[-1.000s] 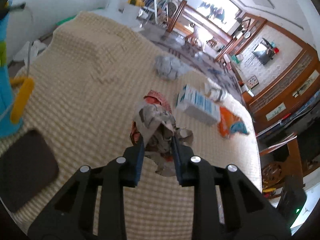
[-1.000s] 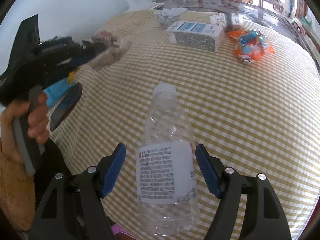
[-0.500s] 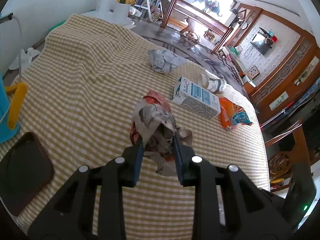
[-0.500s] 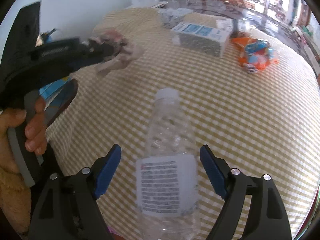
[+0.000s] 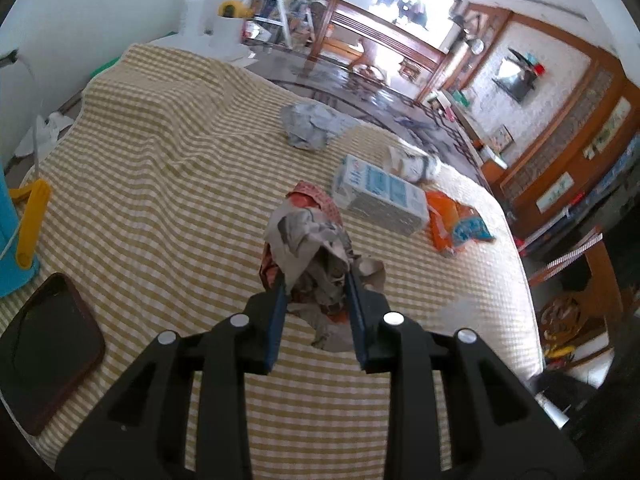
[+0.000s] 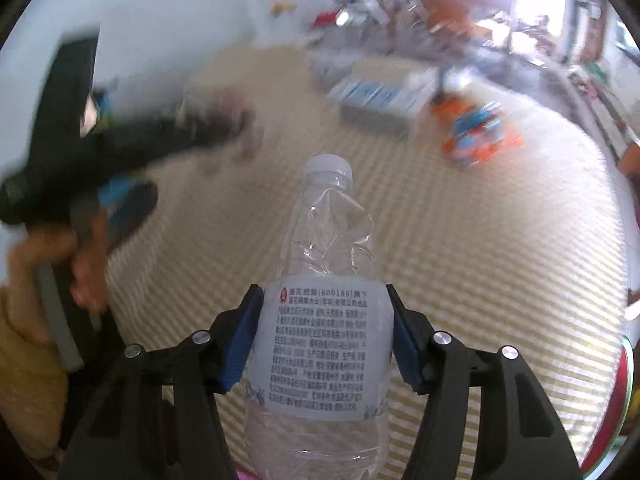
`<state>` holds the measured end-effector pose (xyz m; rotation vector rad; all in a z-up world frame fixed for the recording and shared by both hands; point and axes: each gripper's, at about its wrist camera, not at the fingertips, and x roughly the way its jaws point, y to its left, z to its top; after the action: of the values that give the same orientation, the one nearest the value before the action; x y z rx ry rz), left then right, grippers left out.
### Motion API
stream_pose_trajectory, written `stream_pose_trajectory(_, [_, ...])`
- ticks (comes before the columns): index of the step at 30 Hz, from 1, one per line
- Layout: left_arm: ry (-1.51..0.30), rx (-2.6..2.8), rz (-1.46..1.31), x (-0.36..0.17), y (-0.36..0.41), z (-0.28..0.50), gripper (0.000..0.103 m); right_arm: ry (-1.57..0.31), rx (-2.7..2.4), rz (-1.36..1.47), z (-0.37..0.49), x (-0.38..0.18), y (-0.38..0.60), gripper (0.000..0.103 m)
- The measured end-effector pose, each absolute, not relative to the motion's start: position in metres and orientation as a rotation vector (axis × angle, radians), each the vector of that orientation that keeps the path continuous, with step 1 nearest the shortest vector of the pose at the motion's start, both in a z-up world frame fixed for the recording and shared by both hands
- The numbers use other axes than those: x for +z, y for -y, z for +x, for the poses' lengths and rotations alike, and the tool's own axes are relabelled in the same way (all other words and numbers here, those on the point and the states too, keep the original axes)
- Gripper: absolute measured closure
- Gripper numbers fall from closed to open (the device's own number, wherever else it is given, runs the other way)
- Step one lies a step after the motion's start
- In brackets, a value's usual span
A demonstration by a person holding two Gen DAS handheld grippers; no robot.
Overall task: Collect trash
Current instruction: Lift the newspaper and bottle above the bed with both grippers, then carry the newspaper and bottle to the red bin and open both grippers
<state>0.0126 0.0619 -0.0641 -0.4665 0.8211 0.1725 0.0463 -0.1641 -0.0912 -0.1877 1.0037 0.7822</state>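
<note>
**Both grippers loaded over the checked cloth**

I took the carton as my landmark, lying on the checked cloth toward its far right part.

Far left of the carton, at the cloth's edge, I saw a blue bin with a yellow handle, and just in front of it a dark tray lying flat. The cloth between those and the carton was bare and rumpled.

My left gripper hung above the cloth, nearer to me than the carton and a little to its left. Its jaws were pressed in close, pinching a wad of crumpled paper and red wrapper that stuck up past the pads. Beyond the carton, slightly left, lay a grey paper ball. Touching the carton's far right corner was a white crumpled cup, and just beside its right end lay an orange packet.

In the right wrist view, badly blurred by motion, my right gripper sat well in front of the carton. Its jaws had just been closing, and both blue pads now pressed the labelled middle of a clear bottle, cap pointing away from me, its upper half dented. At that view's left edge a hand gripped the other gripper's handle.
</note>
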Motion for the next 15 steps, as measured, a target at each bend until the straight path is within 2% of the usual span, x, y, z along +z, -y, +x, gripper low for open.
stream_pose_trajectory(7, [-0.828, 0.075, -0.439, -0.052, -0.010, 0.015, 0.076, -0.905, 0.698, 0.039, 0.052, -0.048, 0.237, 0.045])
stream_pose_trajectory(15, [-0.841, -0.166, -0.393, -0.024, 0.091, 0.042, 0.076, -0.805, 0.498, 0.249, 0.047, -0.019, 0.361, 0.044])
